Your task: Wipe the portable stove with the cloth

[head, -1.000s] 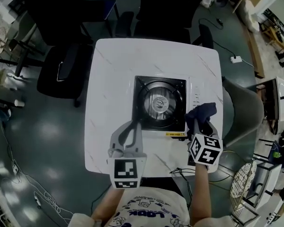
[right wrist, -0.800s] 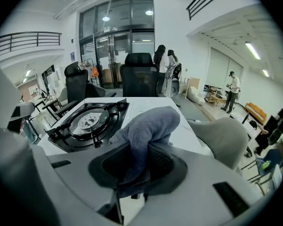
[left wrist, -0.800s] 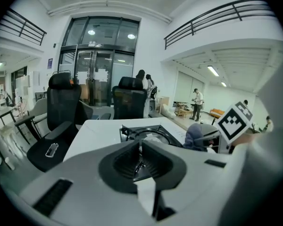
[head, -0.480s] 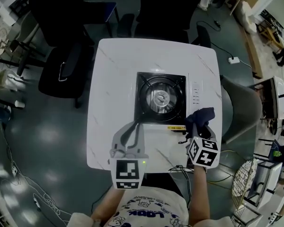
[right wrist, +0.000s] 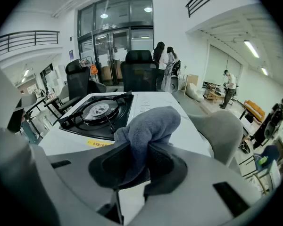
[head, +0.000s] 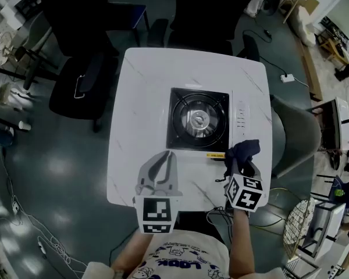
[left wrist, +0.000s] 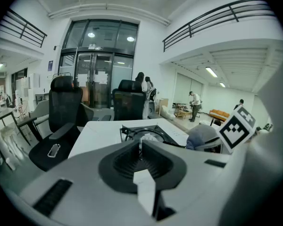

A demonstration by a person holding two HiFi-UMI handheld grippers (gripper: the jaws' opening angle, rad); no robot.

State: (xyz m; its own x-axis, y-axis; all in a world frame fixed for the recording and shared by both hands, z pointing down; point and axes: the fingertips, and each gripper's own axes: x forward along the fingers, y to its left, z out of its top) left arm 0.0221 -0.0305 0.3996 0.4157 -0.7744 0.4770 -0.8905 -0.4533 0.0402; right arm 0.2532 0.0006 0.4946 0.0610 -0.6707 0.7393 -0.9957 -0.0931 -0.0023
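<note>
Centrally, a white square table [head: 138, 97] with faint marble veining stands on a dark floor. Black office chairs [head: 75, 77] stand at its left and far sides, and a grey chair [head: 292, 137] stands at its right side.

The portable stove [head: 199, 120] sits on the table right of centre. Its black burner section is on the left and a white panel is on the right. A yellow label [head: 216, 154] marks the near edge of the stove.

The person stands at the near edge of the table and holds one gripper in each hand.

The left gripper [head: 164, 157] is over bare tabletop, near the front left corner of the stove and apart from it. In the left gripper view, the left gripper [left wrist: 141, 143] has its jaws brought together with nothing between them.

The right gripper [head: 239, 163] is at the front right corner of the stove. In the right gripper view, the right gripper [right wrist: 145, 147] has its jaws clamped on the cloth [right wrist: 151, 125]. The dark grey cloth [head: 241, 151] rises in a bunched fold beyond the jaw tips. In the head view it overlaps the near right corner of the stove. Contact between cloth and stove cannot be determined.

Each gripper carries a cube with square markers [head: 245, 192] on the side nearest the person.
</note>
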